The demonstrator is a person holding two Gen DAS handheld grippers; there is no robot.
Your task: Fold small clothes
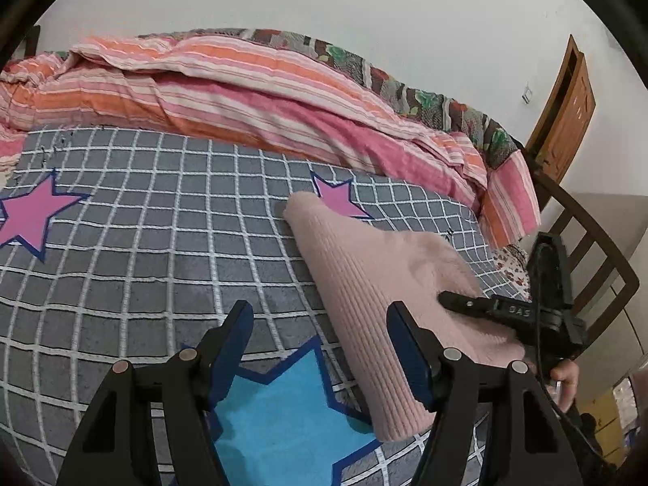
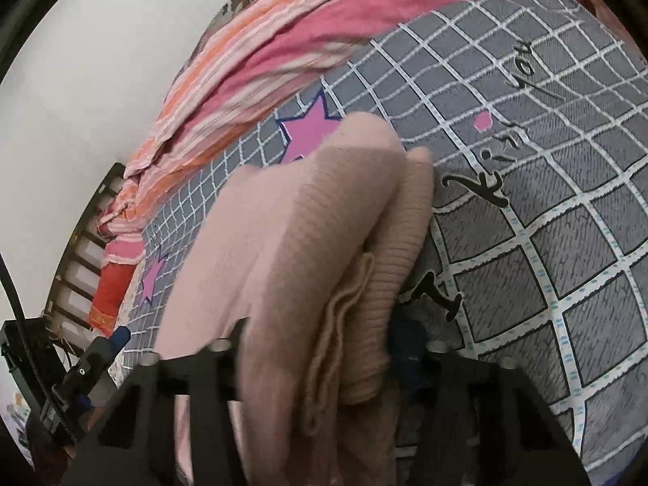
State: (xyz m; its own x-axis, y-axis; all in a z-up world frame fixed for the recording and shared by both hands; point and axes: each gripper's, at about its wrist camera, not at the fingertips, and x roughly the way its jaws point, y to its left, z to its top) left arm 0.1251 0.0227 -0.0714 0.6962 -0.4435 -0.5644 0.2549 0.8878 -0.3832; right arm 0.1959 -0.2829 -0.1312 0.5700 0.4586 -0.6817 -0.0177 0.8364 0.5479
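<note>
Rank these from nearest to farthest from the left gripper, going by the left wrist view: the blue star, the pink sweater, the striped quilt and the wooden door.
From the left gripper:
1. Blue star, on the bedspread directly under the open fingers.
2. Pink sweater, just to the right, brushing past the right finger.
3. Striped quilt, bunched along the bed's far edge.
4. Wooden door, across the room, upper right.

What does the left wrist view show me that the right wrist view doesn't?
Only the left wrist view: the open left tool over a blue star, the wooden door, and the right tool reaching onto the garment from the right. Only the right wrist view: black lettering on the cover and the garment's bunched layers between the right tool's fingers. Both: the pink ribbed knit garment, grey checked bedcover, striped pink-orange quilt.
</note>
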